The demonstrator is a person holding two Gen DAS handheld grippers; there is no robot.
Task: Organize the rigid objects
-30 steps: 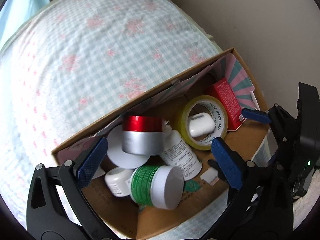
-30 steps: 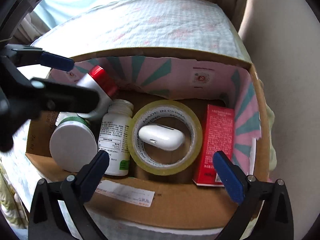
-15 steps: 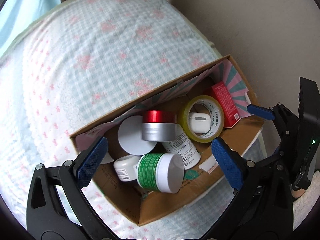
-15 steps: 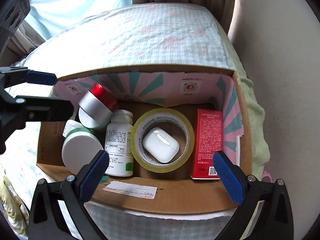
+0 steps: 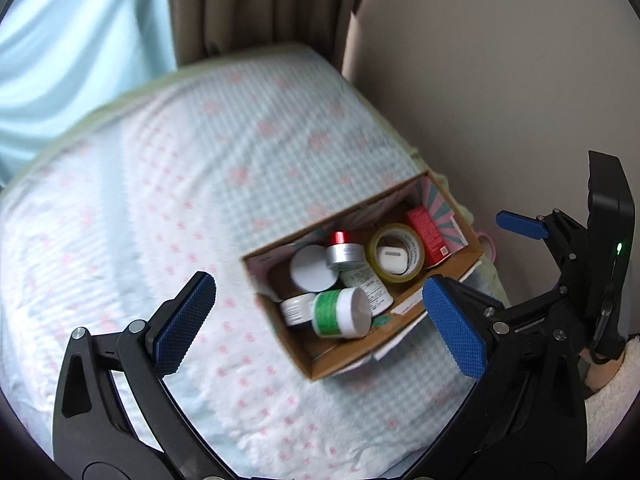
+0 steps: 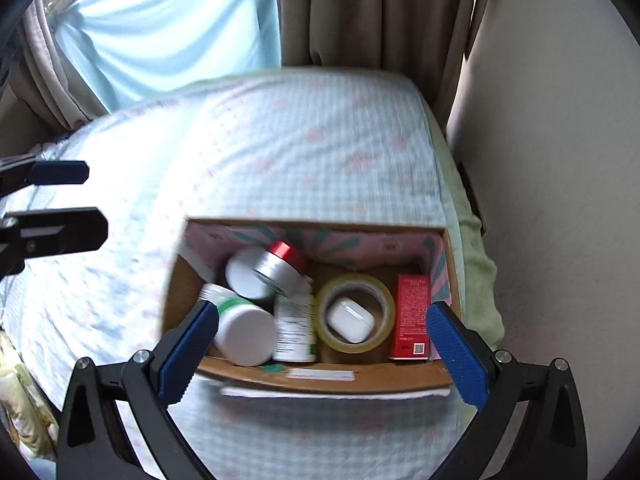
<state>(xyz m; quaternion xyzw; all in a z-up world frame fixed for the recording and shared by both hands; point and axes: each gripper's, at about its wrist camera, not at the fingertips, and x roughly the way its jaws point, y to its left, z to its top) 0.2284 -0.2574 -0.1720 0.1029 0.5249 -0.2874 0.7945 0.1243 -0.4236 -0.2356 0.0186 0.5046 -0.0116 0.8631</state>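
Observation:
A cardboard box [image 5: 404, 344] [image 6: 320, 378] sits on the bed near the wall. In it lie a silver jar with a red lid [image 5: 342, 254] [image 6: 278, 266], a green-banded white jar [image 5: 340, 312] [image 6: 242, 330], a white bottle [image 6: 294, 330], a yellow tape roll [image 5: 396, 254] [image 6: 356, 312] with a white earbud case [image 6: 350, 318] inside, and a red carton [image 5: 428, 234] [image 6: 412, 316]. My left gripper [image 5: 320, 320] is open and empty, above the box. My right gripper [image 6: 324, 348] is open and empty, above the box's near side.
The bed has a pale blue checked cover with pink flowers [image 5: 200, 184] [image 6: 280, 152]. A beige wall [image 5: 500, 80] [image 6: 560, 160] runs along the right. Curtains [image 6: 360, 12] hang behind the bed. The other gripper shows at each view's edge [image 5: 520, 226] [image 6: 56, 172].
Both grippers have pulled back and up from the box, which now looks much smaller. The box's contents have not moved. Both stay open and empty.

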